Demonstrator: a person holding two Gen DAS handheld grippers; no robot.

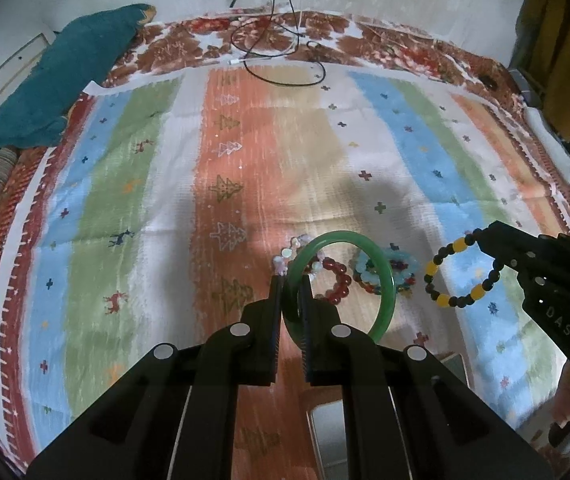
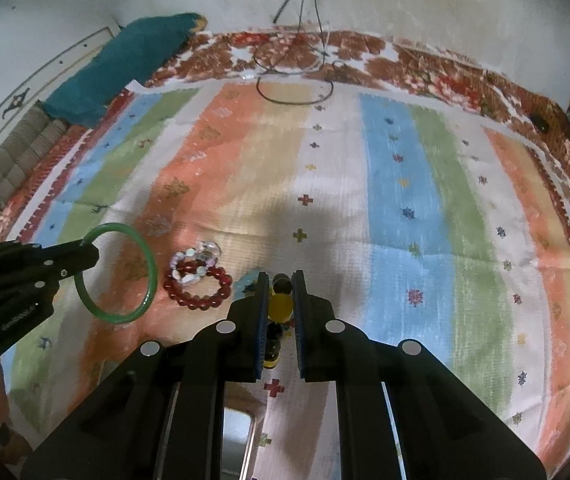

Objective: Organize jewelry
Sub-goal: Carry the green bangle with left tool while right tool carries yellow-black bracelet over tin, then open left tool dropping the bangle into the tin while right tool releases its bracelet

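Observation:
My left gripper (image 1: 291,286) is shut on a green bangle (image 1: 385,276) and holds it above the striped cloth; it also shows in the right wrist view (image 2: 149,280). My right gripper (image 2: 279,284) is shut on a black and yellow bead bracelet (image 2: 279,306), which hangs from its tips in the left wrist view (image 1: 451,270). On the cloth lie a red bead bracelet (image 2: 197,284), a pale pink and white bead bracelet (image 2: 195,258) and a light blue multicoloured bracelet (image 1: 403,270).
The striped cloth (image 1: 125,184) covers a bed. A teal cloth (image 1: 65,76) lies at the far left and black cables (image 1: 281,52) at the far edge. A box rim (image 2: 241,444) shows under my right gripper.

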